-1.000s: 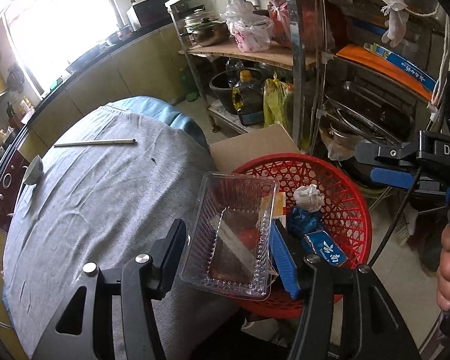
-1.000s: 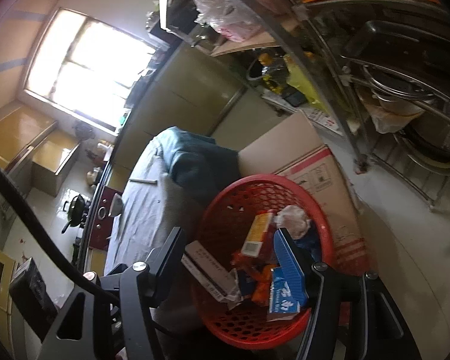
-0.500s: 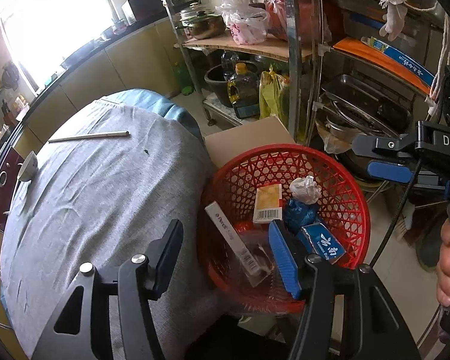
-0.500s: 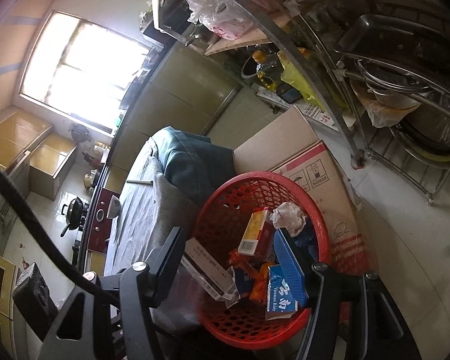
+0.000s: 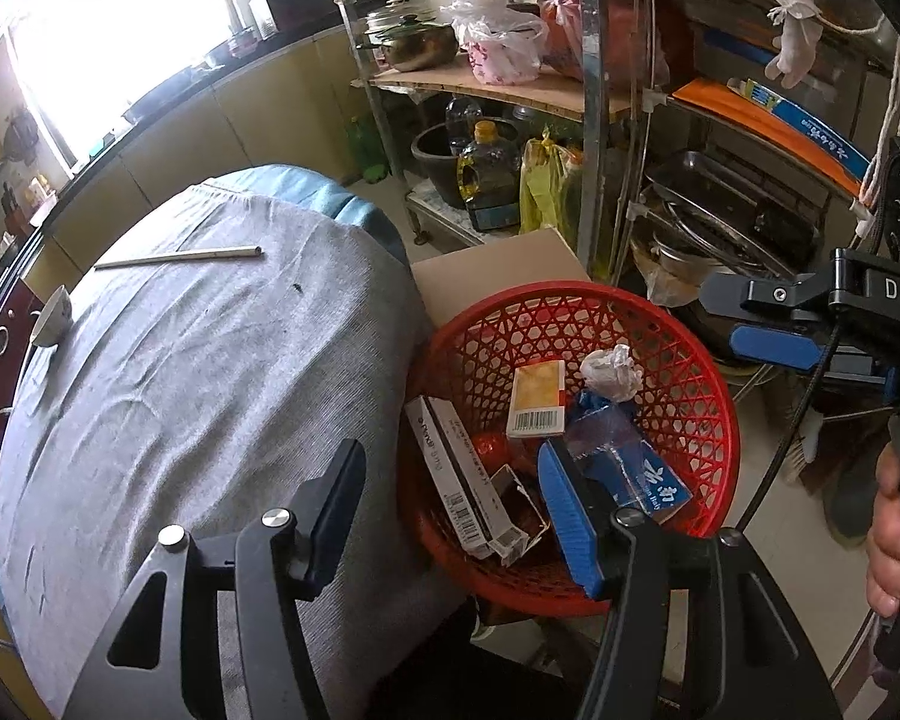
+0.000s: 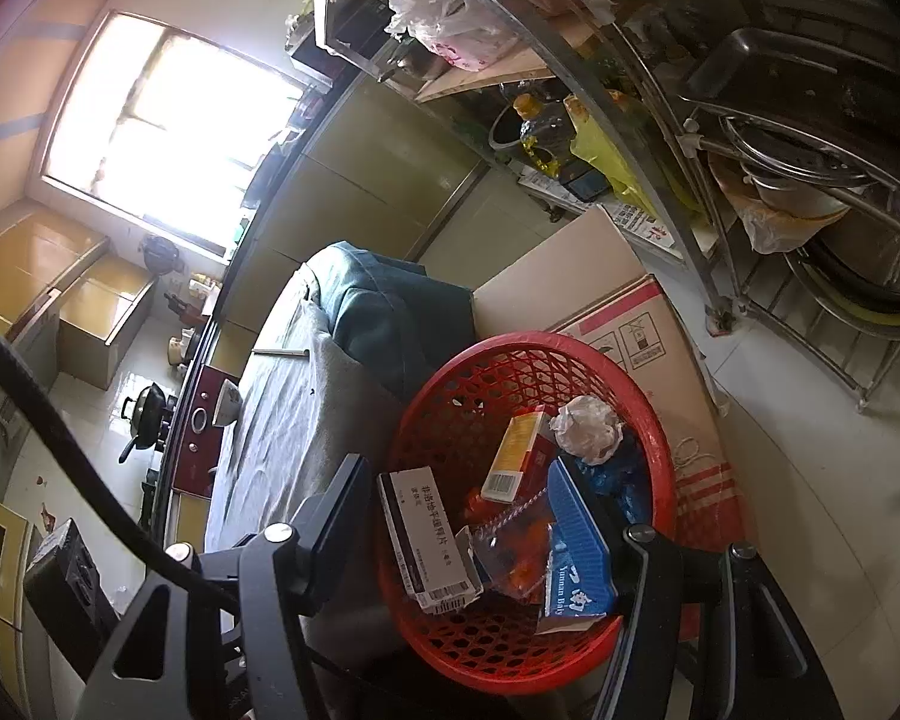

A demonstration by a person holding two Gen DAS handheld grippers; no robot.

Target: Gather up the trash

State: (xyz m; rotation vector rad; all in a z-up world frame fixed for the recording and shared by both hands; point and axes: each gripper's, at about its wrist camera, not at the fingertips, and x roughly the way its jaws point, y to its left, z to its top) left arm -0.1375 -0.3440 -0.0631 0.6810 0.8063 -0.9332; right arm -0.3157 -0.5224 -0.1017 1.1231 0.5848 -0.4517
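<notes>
Chopstick-like stick (image 5: 177, 257) lies at the far side of the grey-clothed worktop (image 5: 168, 396), well apart from the red basket (image 5: 684, 354), with a small white bowl (image 5: 51, 315) at the worktop's left edge. Whether either counts as trash cannot be told from these views.

Just right of the worktop edge, the red basket holds the collected trash: a long white carton (image 5: 456, 480) leaning against the wall nearest the worktop, a yellow-and-white box (image 5: 537, 399) with a barcode near the middle, a crumpled white wad (image 5: 612, 369) beyond it, and a blue packet (image 5: 654, 480) on the side away from the worktop. A clear crinkled plastic piece (image 6: 510, 546) lies among them in the right wrist view.

The left gripper (image 5: 456, 516) hangs over the basket's near rim, its fingers spread apart with nothing between them. The right gripper (image 6: 462, 525) also hovers above the basket, its fingers likewise wide and empty; in the left wrist view it shows off to the basket's right, with the person's hand (image 5: 897, 540) on its handle.

Judging by this, the drop looks done and the next reach would be back toward the worktop. The basket seems to sit on a cardboard box (image 6: 648, 348), partly overhanging, so a knock from either gripper swinging away could tip it and spill the trash. The long carton, propped high on the wall, could slide out over the rim if the basket is jolted.
</notes>
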